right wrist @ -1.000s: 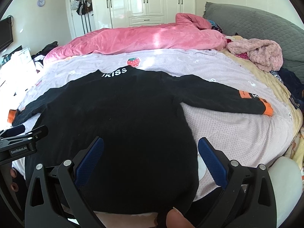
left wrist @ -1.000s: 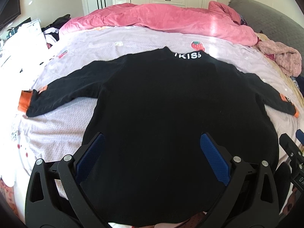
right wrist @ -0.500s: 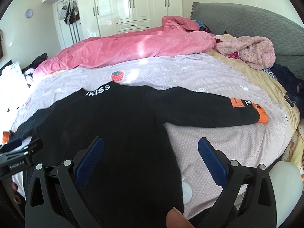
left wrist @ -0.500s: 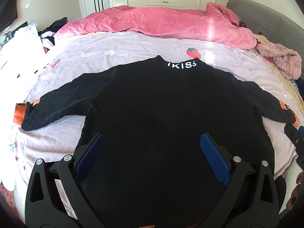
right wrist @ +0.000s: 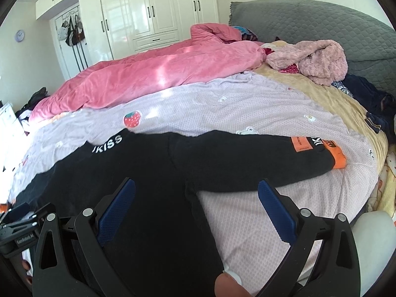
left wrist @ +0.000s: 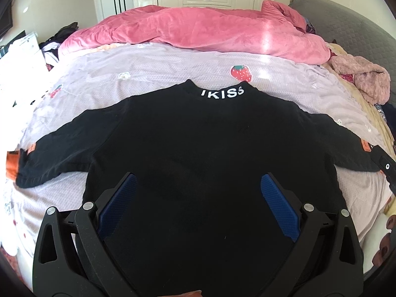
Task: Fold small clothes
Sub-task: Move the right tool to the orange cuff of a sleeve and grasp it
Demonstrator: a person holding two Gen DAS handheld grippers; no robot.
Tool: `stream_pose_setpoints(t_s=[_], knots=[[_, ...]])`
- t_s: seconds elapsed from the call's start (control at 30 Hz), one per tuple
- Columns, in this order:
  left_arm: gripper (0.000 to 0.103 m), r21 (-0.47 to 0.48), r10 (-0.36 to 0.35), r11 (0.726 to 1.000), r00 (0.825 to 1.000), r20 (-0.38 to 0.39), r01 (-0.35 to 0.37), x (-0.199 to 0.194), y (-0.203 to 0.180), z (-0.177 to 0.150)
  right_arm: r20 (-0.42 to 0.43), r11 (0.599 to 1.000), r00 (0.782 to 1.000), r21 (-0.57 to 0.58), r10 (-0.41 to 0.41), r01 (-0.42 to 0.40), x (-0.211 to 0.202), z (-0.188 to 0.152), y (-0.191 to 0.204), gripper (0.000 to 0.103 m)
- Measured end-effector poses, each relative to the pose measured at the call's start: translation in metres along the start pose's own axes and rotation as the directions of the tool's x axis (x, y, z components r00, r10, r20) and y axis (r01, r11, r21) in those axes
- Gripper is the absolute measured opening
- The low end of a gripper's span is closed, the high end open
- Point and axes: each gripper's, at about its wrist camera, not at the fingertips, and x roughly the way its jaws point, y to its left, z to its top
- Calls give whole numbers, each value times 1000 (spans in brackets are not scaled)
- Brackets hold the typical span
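Observation:
A small black long-sleeved top (left wrist: 198, 143) (right wrist: 138, 173) with white "IKISS" lettering at the collar lies flat on the lilac bedsheet (left wrist: 148, 69), sleeves spread out and ending in orange cuffs. My left gripper (left wrist: 198, 190) hovers open over the lower middle of the body, nothing between its blue pads. Over the top's right side seam and armpit, my right gripper (right wrist: 196, 193) is open too, with the right sleeve (right wrist: 284, 158) stretching away to its right. A fingertip shows at the bottom edge of the right wrist view.
A pink quilt (left wrist: 198, 32) is heaped across the far side of the bed. A fluffy pink garment (right wrist: 311, 59) and dark clothes (right wrist: 371, 99) lie at the right by the grey headboard (right wrist: 321, 24). White wardrobes stand behind. The left gripper's body (right wrist: 19, 225) shows at the right wrist view's left edge.
Both grippers have lifted and moved forward over the top, the right one swinging right toward the sleeve. The top has not moved, and both grippers stayed open.

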Motion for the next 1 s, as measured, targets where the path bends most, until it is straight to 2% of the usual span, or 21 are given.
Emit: stream_pose_setpoints(t_s=[0.17,0.53,0.73,0.87,1.0], knots=[[94,5,-15,1000,1000,-17,16,13,-9,13,6,997,1000,72,-4,3,16,21,-1,99],[94,21,-62,998,998,-30,63,39,-26,38,30,983,997,171,-69,63,49,61,-17,99],[94,36,-76,996,996,-54,78,58,-37,43,8,960,992,254,-127,121,69,59,-51,99],[94,53,-72,996,995,-75,76,72,-45,42,-13,941,982,281,-191,187,79,51,-74,99],[94,51,-83,995,993,-88,87,80,-50,40,-47,920,974,321,-222,225,88,43,-95,99]])
